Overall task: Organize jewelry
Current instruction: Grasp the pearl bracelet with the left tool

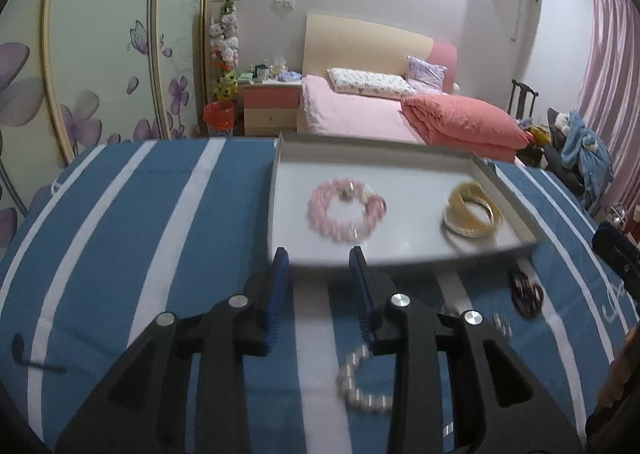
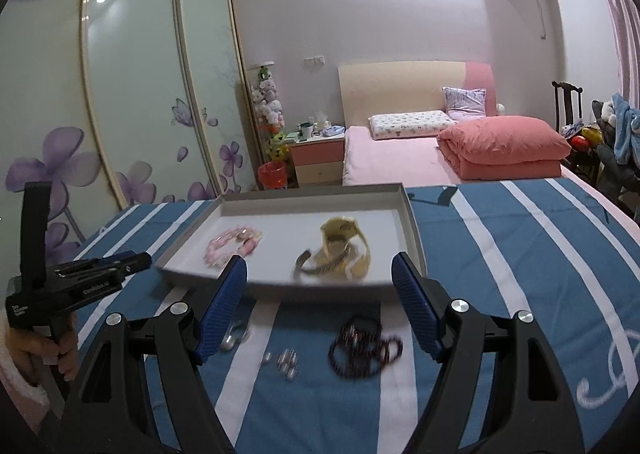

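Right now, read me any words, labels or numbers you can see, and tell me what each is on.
White lettering on the black left gripper body, right wrist view: too blurred to read.
White curly embroidery on the blue-and-white striped cloth: possibly lettering, not legible.
Grey cardboard tray: no text visible.

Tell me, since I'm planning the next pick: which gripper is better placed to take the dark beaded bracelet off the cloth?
Probably the right gripper: its jaws stand open and the dark beaded bracelet lies just ahead between them. The left gripper sits nearer the pearl bracelet.
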A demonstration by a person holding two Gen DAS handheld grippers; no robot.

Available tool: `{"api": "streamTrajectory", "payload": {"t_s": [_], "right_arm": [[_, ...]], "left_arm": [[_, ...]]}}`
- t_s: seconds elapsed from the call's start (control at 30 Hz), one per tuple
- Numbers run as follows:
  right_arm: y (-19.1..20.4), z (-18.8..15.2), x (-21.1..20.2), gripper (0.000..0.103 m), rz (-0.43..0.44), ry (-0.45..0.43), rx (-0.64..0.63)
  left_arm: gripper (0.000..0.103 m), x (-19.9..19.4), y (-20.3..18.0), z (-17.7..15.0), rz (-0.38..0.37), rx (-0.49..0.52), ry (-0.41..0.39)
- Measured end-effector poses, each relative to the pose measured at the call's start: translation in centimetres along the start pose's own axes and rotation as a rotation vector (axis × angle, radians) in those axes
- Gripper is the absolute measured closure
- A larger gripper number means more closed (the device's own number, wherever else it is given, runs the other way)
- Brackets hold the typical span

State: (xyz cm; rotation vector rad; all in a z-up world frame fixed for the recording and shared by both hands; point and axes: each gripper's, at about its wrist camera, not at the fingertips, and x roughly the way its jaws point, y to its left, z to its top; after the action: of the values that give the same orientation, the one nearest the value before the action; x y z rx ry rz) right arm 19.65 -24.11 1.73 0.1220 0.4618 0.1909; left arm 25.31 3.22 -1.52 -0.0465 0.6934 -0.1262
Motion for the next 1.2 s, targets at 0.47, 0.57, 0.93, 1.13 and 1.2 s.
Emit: {"api": "streamTrajectory", "payload": {"t_s": [0.47, 0.57, 0.93, 1.13, 1.2], "right_arm": [[-0.2, -3.2, -3.1, 0.028, -0.007, 0.011, 0.019], [-0.6, -3.3, -2.9, 0.028, -0.014, 0.013, 0.023], [-2.2, -4.2, -0.1, 0.028, -0.052, 0.127, 0.045], [-2.5, -4.7, 2.8, 0.028, -0.099, 0.253, 0.029], [-2.6, -4.9, 3.8, 0.028, -0.115, 0.297, 0.027]], "left_arm": [[0.075, 3.1, -4.3, -4.3, -0.022, 0.163, 0.210], [0.089, 3.2, -4.2, -4.5, 0.006, 0.181, 0.210], [0.093, 2.7, 1.4, -3.1, 0.091, 0.049, 0.182], [0.093, 0.3, 2.9, -1.7, 0.082, 0.009, 0.083], [0.093, -0.2, 3.1, -1.4, 0.076, 0.003, 0.062]]}}
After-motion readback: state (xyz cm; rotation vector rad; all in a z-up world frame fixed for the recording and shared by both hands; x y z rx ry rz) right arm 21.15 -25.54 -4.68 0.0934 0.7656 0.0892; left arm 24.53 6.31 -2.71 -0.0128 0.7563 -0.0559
